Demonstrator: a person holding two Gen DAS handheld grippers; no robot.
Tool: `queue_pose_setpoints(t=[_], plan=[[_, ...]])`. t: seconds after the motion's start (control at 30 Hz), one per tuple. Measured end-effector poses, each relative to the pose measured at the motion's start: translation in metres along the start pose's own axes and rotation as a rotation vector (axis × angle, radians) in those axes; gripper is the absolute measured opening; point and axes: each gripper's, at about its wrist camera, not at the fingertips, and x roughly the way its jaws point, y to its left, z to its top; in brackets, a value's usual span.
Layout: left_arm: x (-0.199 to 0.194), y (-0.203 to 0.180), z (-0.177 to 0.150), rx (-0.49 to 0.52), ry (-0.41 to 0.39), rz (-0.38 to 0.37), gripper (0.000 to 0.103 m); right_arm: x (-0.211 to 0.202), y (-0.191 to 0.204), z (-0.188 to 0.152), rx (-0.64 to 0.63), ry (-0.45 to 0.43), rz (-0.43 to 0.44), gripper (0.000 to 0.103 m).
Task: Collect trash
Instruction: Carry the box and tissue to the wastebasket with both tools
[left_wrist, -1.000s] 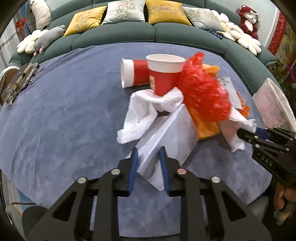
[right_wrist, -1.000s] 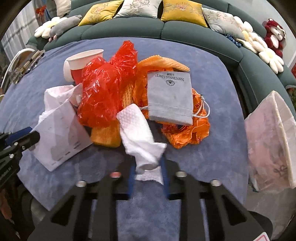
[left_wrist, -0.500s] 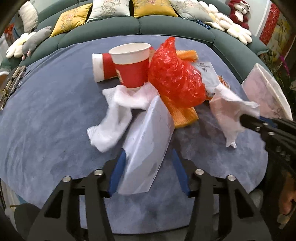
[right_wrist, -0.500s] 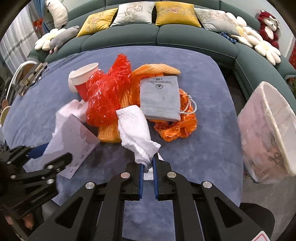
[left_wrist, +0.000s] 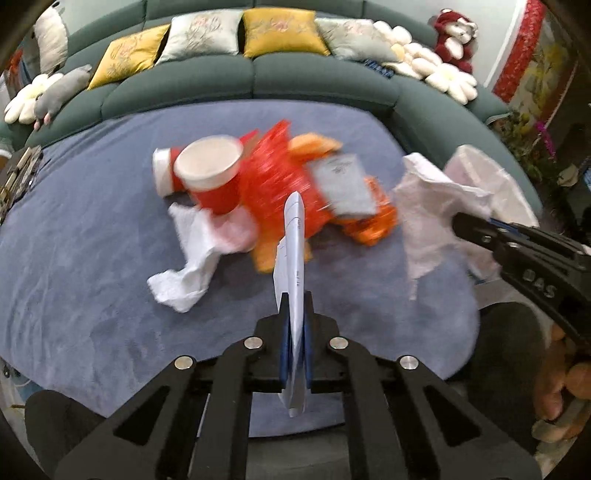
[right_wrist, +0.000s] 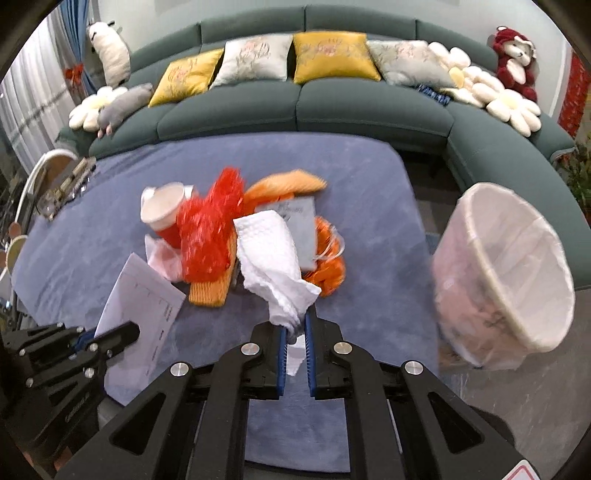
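white paper sheet (left_wrist: 294, 258) is pinched edge-on in the left gripper (left_wrist: 294, 332), jaws clenched on its near end after just closing down on it, so it stands up thin above the tabletop (left_wrist: 92, 258) instead of lying flat. crumpled paper towel (right_wrist: 273, 266) hangs from the right gripper (right_wrist: 295, 339), jaws clamped on its lower corner, rest of it flopping up and back. both bits look held clear of the pile so they can go over to the bin w/o dragging other stuff.

rest of the trash sits mid-tabletop, blurred: red paper cup (left_wrist: 212, 181) upright w/ another on its side just behind, red plastic bag (left_wrist: 277, 184) beside it, orange netting (right_wrist: 328, 266) and a grey pouch (left_wrist: 343, 184) to the right, second tissue (left_wrist: 192, 258) at the near left.

lined waste bin (right_wrist: 517, 280) stands off the right edge of the tabletop, on the floor, mouth tipped toward the right gripper, prob the drop spot. green sofa (right_wrist: 332, 103) w/ cushions curves round the far side.
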Motion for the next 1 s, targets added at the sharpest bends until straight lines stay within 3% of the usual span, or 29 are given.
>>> queue_pose_setpoints(t=[0.2, 0.5, 0.83, 1.0], plan=[[-0.018, -0.056, 0.026, 0.051, -0.056, -0.047, 0.005, -0.034, -0.039, 0.008, 0.051, -0.075, -0.035, 0.008], [-0.009, -0.161, 0.071, 0.136, -0.087, -0.131, 0.006, -0.074, -0.126, 0.012, 0.152, -0.15, -0.134, 0.008], [0.016, -0.263, 0.098, 0.22, -0.077, -0.215, 0.006, -0.099, -0.231, 0.011, 0.281, -0.192, -0.248, 0.008], [0.03, -0.302, 0.108, 0.243, -0.069, -0.25, 0.006, -0.101, -0.262, 0.007, 0.322, -0.193, -0.27, 0.008]])
